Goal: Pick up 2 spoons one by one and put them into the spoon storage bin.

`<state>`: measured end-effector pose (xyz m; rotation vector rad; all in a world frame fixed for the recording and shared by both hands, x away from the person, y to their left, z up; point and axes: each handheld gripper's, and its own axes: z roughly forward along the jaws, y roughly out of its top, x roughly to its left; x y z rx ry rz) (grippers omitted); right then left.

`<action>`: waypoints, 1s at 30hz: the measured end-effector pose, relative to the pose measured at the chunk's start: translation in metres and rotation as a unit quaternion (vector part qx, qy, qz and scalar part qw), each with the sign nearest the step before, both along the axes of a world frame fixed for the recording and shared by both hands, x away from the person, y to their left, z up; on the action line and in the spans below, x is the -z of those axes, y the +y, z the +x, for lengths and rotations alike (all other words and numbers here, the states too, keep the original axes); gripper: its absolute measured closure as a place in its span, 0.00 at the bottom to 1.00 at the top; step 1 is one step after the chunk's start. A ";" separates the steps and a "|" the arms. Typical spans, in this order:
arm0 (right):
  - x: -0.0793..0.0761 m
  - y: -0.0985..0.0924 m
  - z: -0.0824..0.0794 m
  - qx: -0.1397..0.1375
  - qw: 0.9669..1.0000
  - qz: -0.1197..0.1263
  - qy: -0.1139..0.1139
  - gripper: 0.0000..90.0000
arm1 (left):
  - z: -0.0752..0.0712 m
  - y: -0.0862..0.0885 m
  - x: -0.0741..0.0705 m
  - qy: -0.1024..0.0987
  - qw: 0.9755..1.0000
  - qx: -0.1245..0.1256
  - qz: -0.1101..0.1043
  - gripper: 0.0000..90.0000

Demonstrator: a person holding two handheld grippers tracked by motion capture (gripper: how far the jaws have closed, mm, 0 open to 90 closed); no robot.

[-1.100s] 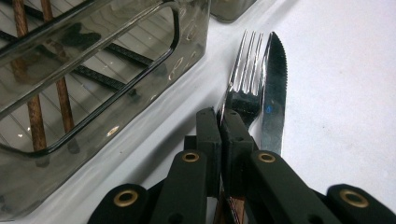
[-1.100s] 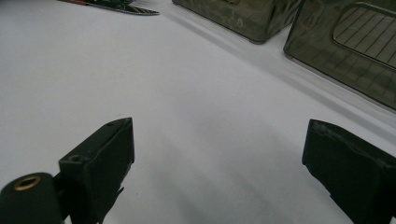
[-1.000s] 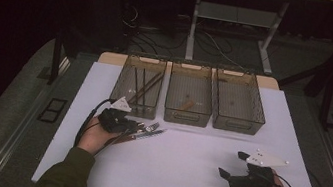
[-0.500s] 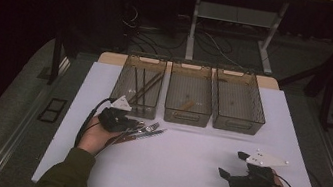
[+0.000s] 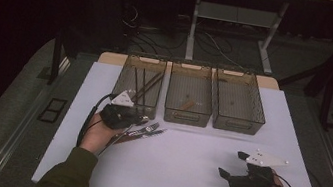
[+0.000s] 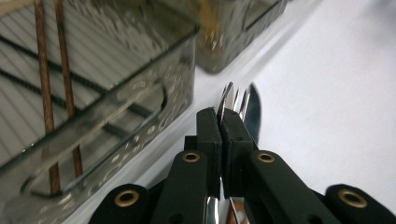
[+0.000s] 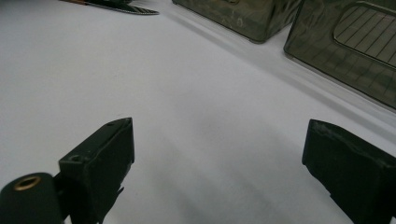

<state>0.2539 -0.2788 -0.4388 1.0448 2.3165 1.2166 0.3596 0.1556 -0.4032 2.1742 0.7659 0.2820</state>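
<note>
Because it is thin polished metal, the fork should handle as light, stiff and slippery, and I judge it best pinched flat across the handle close behind the tines, so it cannot swivel. The left gripper has its jaws clamped on it just there, tines jutting past the pads, right beside the left bin and above the other cutlery on the counter. The right gripper sits wide and empty, well apart.
</note>
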 end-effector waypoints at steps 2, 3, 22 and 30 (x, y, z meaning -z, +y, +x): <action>0.000 0.000 0.000 0.001 1.000 0.000 0.000 0.10 | 0.001 -0.003 -0.004 0.000 1.000 -0.001 -0.011 0.97; 0.000 0.000 0.000 0.000 1.000 0.000 0.000 0.10 | 0.001 -0.005 -0.006 -0.003 1.000 0.000 -0.013 0.97; -0.002 -0.002 -0.001 0.001 1.000 0.008 0.000 0.10 | 0.035 -0.056 -0.048 -0.042 0.998 0.011 -0.041 0.97; -0.003 -0.002 -0.002 -0.002 1.000 0.012 -0.001 0.10 | 0.059 -0.080 -0.062 -0.058 0.997 0.011 -0.050 0.97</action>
